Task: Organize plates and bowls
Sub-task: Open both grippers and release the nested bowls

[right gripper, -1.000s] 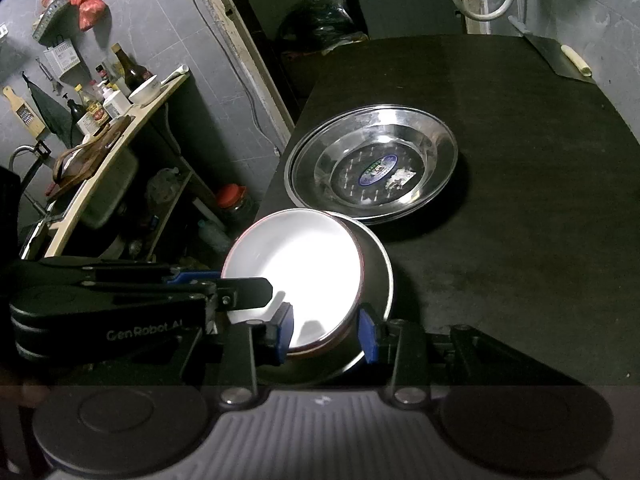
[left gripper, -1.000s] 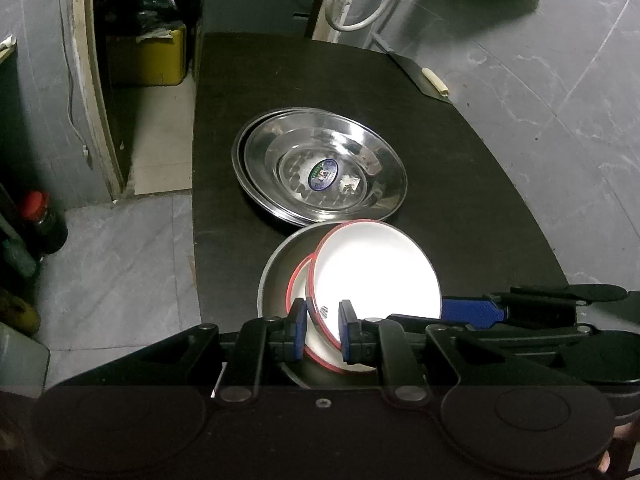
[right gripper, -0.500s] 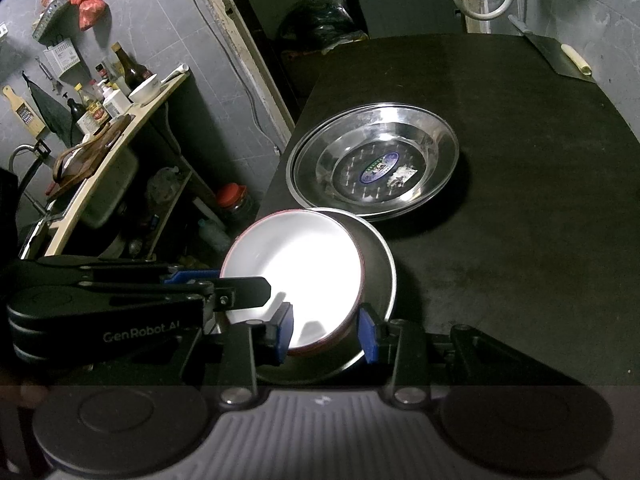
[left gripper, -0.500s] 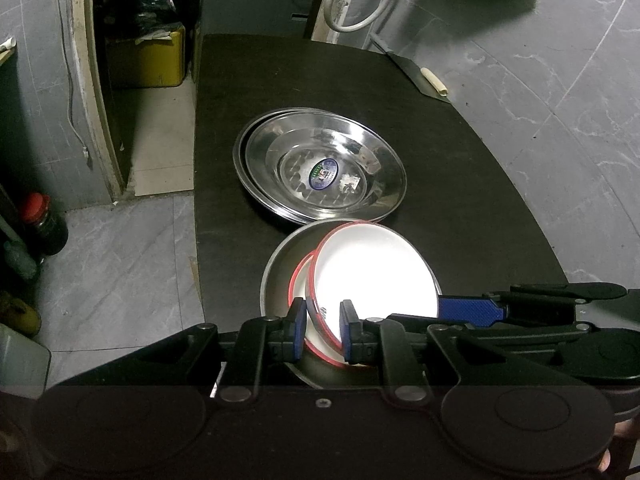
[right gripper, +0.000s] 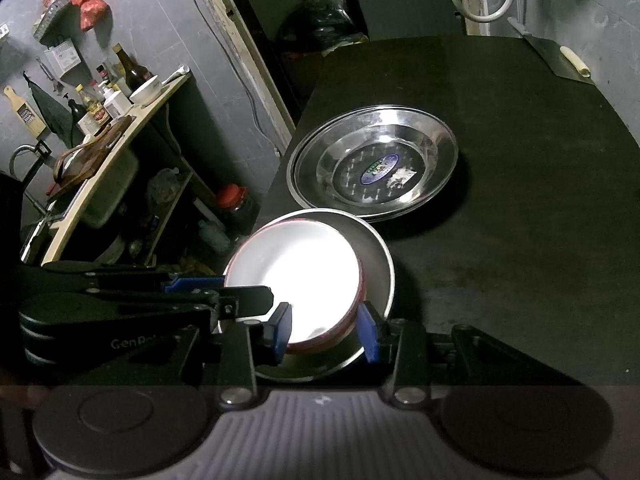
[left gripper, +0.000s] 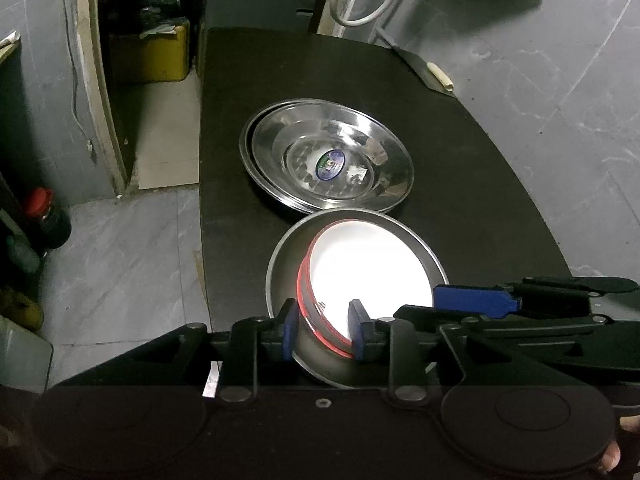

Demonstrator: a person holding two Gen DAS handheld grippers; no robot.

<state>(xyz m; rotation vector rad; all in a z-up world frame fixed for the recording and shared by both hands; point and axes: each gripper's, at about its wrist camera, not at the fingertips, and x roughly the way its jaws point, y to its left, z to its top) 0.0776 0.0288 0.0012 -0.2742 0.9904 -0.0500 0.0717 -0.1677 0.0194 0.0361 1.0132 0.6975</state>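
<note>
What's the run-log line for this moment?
white bowls: inside steel pan | left tool: opening around their rim | right tool: straddling their rim

Steel plates (left gripper: 326, 160), upper centre: polished, mirror-glossy. White bowl (left gripper: 370, 266), lower centre: smooth, glossy, red-rimmed. Black table (left gripper: 460, 160): matt, faintly grainy.

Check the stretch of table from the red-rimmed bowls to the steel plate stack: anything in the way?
Nothing visible. The red-rimmed bowls sit in a steel bowl whose far rim meets the steel plate stack; no object lies between them.
</note>
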